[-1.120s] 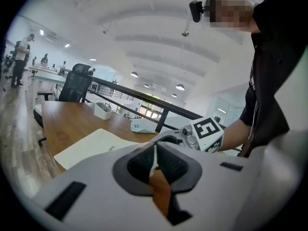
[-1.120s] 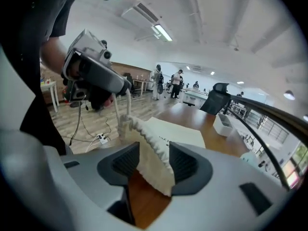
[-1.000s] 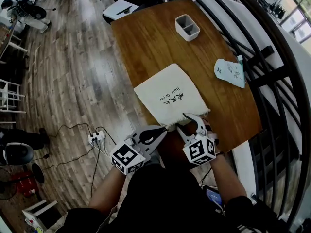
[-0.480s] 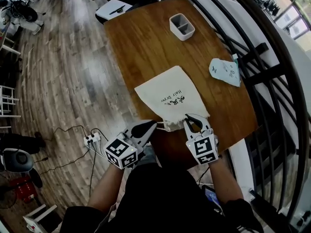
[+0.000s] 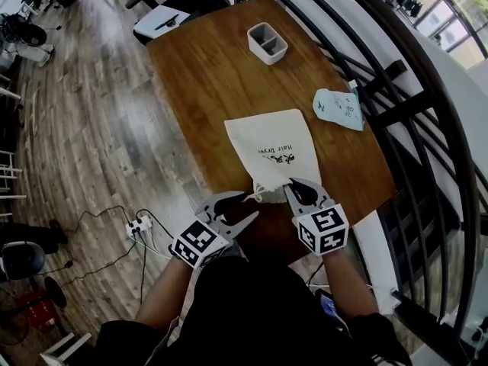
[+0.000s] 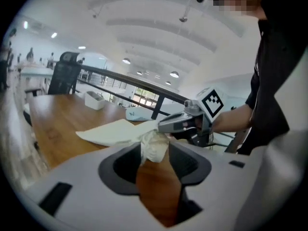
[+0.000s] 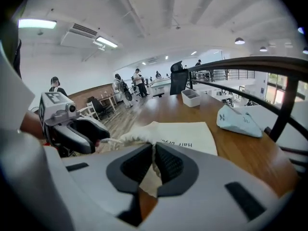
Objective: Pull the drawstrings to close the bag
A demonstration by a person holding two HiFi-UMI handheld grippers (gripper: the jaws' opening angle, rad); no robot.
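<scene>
On brown wooden table: cream cloth drawstring bag, mouth half-gathered, cinching apparently unfinished; right hand-held gripper pinches mouth; left hand-held gripper, jaws just opened, loosely straddles it.

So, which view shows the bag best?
The head view: nearly the whole bag shows, flat, with its print. The right gripper view shows its gathered mouth and part of the print; the left gripper view sees it edge-on.
</scene>
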